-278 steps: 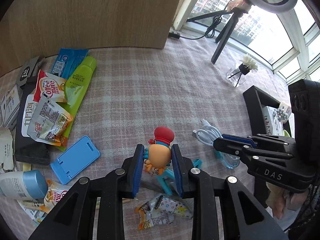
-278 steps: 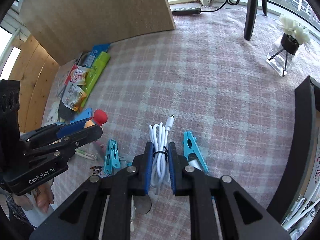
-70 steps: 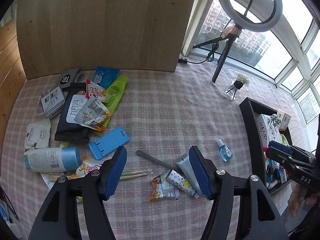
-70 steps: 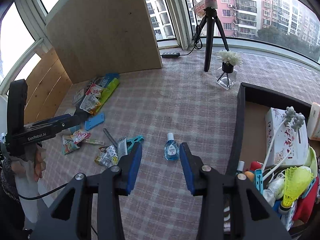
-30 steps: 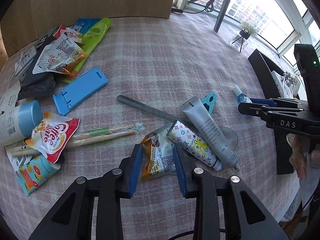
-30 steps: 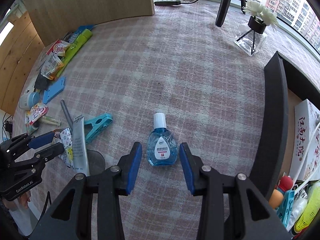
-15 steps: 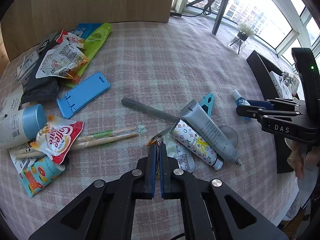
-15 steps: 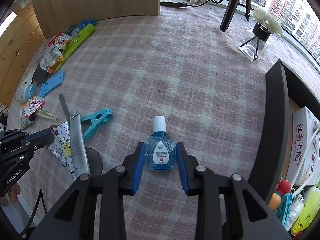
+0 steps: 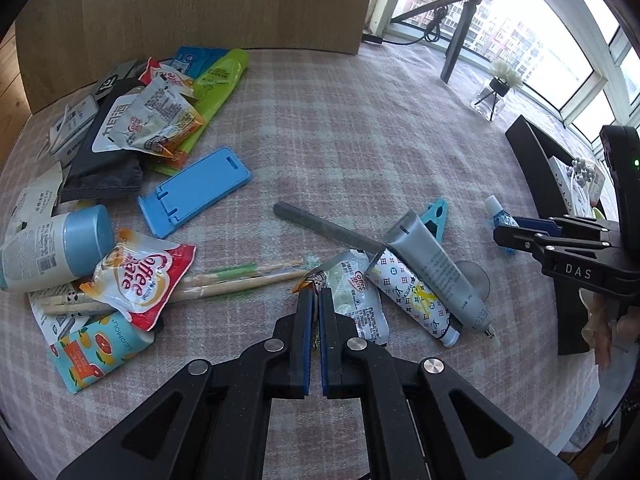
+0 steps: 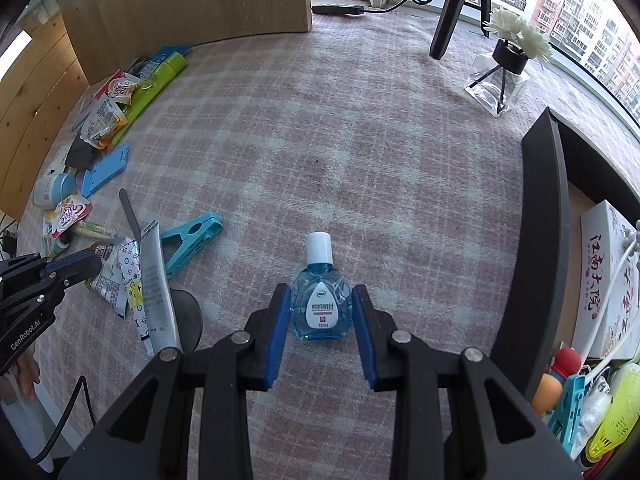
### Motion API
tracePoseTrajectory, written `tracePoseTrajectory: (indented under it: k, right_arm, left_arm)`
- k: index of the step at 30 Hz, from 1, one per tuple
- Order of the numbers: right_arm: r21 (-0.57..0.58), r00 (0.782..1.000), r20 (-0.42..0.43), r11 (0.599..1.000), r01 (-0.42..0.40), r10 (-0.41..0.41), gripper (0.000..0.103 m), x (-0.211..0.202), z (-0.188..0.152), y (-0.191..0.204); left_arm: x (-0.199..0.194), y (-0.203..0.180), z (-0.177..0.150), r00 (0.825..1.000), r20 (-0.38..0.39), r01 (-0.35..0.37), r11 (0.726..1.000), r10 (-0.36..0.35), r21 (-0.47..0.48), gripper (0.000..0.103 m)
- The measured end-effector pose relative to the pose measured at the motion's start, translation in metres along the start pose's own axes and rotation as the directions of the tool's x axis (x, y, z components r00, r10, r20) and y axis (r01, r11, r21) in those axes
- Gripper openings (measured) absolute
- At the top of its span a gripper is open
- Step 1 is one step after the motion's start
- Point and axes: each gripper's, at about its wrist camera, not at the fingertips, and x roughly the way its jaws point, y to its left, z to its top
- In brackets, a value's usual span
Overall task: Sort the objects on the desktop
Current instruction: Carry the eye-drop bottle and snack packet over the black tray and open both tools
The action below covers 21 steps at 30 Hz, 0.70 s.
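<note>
**A:** Your right gripper [image 10: 321, 316] has its pads pressed on either flank of the eye-drop bottle [image 10: 321, 306], and your left gripper [image 9: 316, 320] is pinched down to almost nothing on the edge of the creamer sachet [image 9: 354, 300]. I'd say both picks are made and the lift comes next.

**B:** Then raise each one straight up. The sachet is gripped only at its thin border, so if you swing it fast I'd expect it to slip. Its far edge lies against the patterned tube [image 9: 412, 298], which could drag along.

**A:** And the bottle?

**B:** You hold it across the wide body, below the neck, which looks secure. Keep the squeeze steady; clear plastic like that is probably slick.

**A:** Where do they sit, taking the black tray [image 10: 548, 216] as the mark?

**B:** The bottle lies on the checked cloth near the tray's long wall, on the side away from its contents. The sachet is well apart from the tray, beyond the bottle, among the tubes.

**A:** How does the bottle look?

**B:** Small, clear blue, with a white cap pointing away from you and a white label facing up.
</note>
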Motion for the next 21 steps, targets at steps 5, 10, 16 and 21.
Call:
tracePoseTrajectory:
  k: [5,10,16,21]
  right_arm:
    - [0.01,1.0,0.014,1.0,-0.009,0.009,0.03,-0.006,0.0,-0.002]
    - [0.021,0.999,0.045,1.0,-0.02,0.019,0.03,-0.02,0.001,-0.004]
    - [0.064,0.994,0.101,0.997,-0.046,0.039,0.03,-0.053,-0.006,-0.012]
    - [0.138,0.988,0.157,0.99,-0.02,-0.002,0.03,-0.079,-0.033,-0.041]
  left_arm:
    - [-0.012,0.01,0.004,1.0,0.022,-0.002,1.0,0.002,-0.021,0.002]
    - [-0.034,0.011,0.013,0.998,0.067,-0.001,1.0,0.002,-0.025,0.002]
    - [-0.054,-0.033,0.029,0.994,0.106,0.032,0.996,-0.041,0.085,0.002]
    - [-0.043,-0.105,0.04,0.989,0.071,0.113,0.97,-0.131,0.213,0.002]
